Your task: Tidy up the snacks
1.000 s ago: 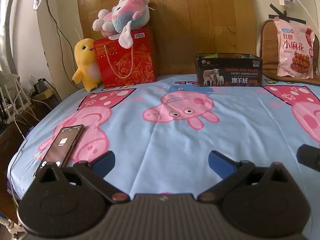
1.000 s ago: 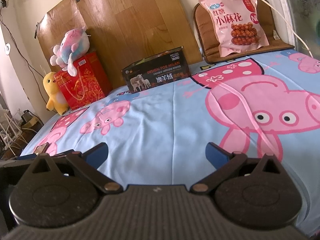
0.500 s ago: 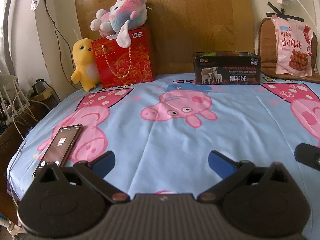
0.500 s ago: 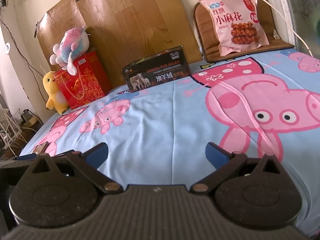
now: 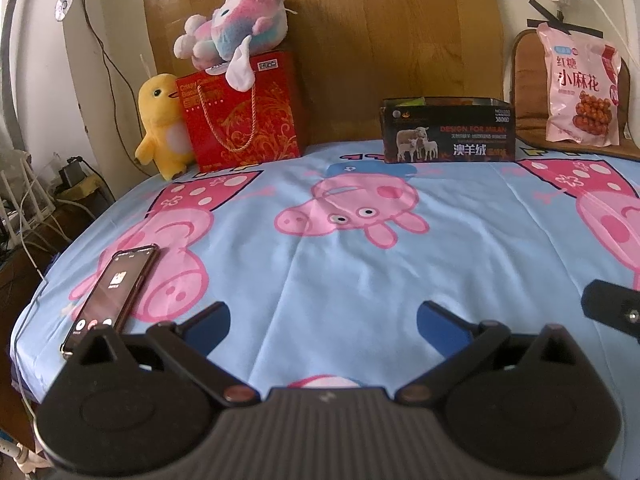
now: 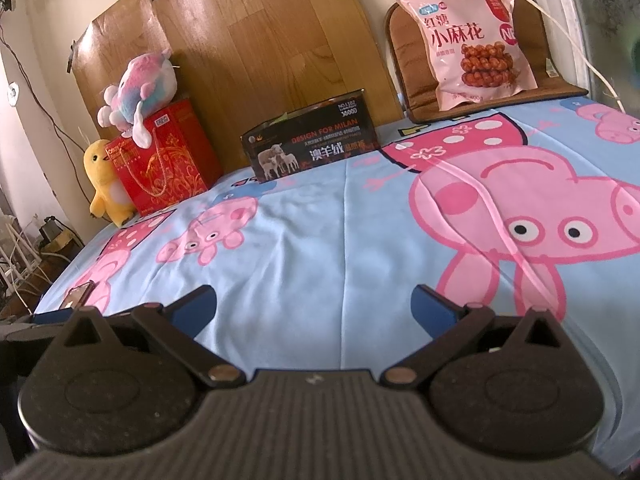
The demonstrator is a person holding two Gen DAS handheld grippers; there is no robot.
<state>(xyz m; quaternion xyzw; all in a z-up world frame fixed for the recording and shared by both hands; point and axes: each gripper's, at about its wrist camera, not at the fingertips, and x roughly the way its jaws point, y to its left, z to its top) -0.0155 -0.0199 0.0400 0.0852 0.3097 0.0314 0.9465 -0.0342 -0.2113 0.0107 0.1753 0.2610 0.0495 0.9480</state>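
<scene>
You held both claws low over the near edge of the bed [image 5: 460, 248], each spread wide with nothing between its fingers: the left claw [image 5: 322, 320] and the right claw [image 6: 314, 300] alike.

The snack bag [image 6: 476, 40] stood well ahead of you, propped upright against a brown cushion [image 6: 548, 76] at the far right of the bed, its long axis running up and down. From the right claw it lay ahead and to the right; from the left claw it sat at the far right edge of view [image 5: 582, 84], clearly further off. So your right hand looked the nearer one for that reach.

The open-topped dark box [image 6: 312, 148] sat at the head of the bed, between the bag and the red gift bag [image 5: 244, 120], and seemed the likely place for snacks; something lay inside it, though too hidden to name. A phone [image 5: 112, 292] lay just beside your left claw.
</scene>
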